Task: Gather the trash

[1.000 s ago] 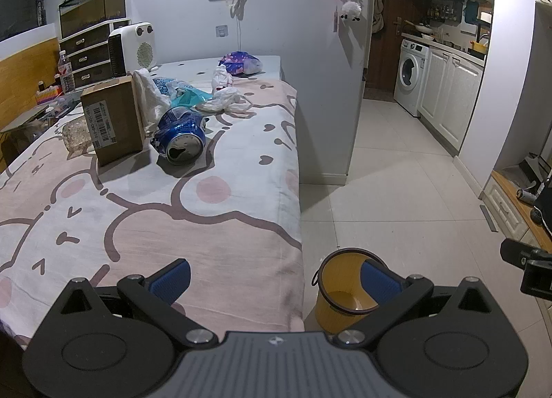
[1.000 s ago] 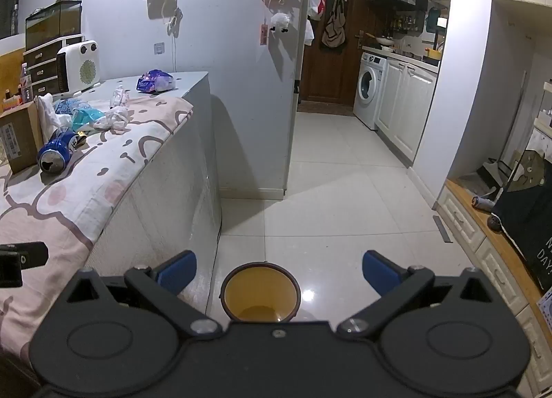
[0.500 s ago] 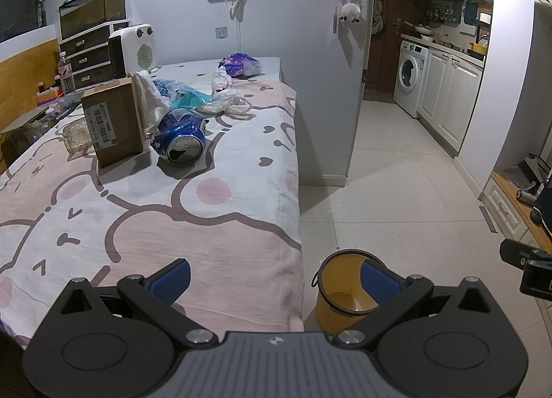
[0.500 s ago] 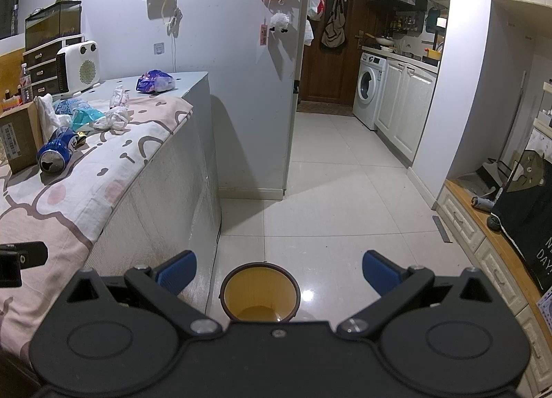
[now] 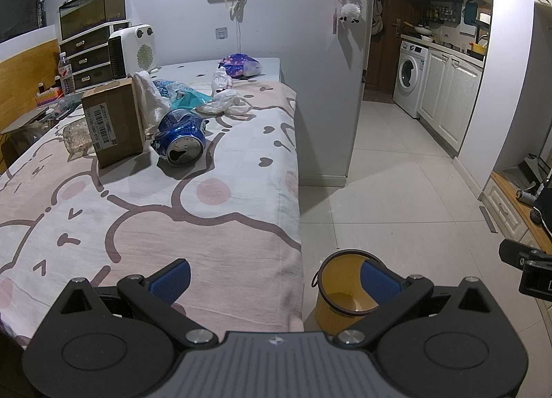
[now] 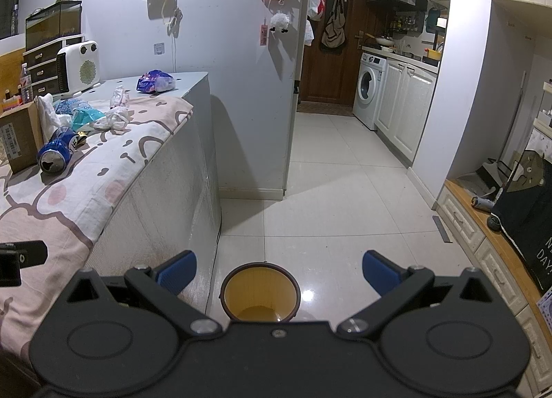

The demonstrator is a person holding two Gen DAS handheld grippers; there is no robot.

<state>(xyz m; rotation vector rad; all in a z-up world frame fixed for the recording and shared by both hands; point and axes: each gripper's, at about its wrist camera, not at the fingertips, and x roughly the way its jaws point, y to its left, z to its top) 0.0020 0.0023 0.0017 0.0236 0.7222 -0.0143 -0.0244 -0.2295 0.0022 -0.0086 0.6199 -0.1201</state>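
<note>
A crushed blue can [image 5: 180, 143] lies on the pink patterned table cloth [image 5: 145, 218], beside a cardboard box [image 5: 114, 123]; the can also shows in the right wrist view [image 6: 57, 151]. Behind it lie white crumpled plastic bags [image 5: 226, 101], a teal wrapper [image 5: 188, 98] and a purple packet [image 5: 239, 65]. A yellow trash bin [image 5: 339, 298] stands on the floor by the table's corner; it also shows in the right wrist view [image 6: 259, 294]. My left gripper [image 5: 274, 280] is open and empty over the table's near edge. My right gripper [image 6: 277, 272] is open and empty above the bin.
A white heater [image 5: 132, 48] and drawers [image 5: 88, 60] stand at the table's far end. A grey wall [image 5: 310, 53] ends beside the table. Tiled floor [image 6: 345, 198] runs to a washing machine [image 6: 371, 89] and white cabinets [image 6: 407, 105]. A low wooden shelf [image 6: 483, 222] lies right.
</note>
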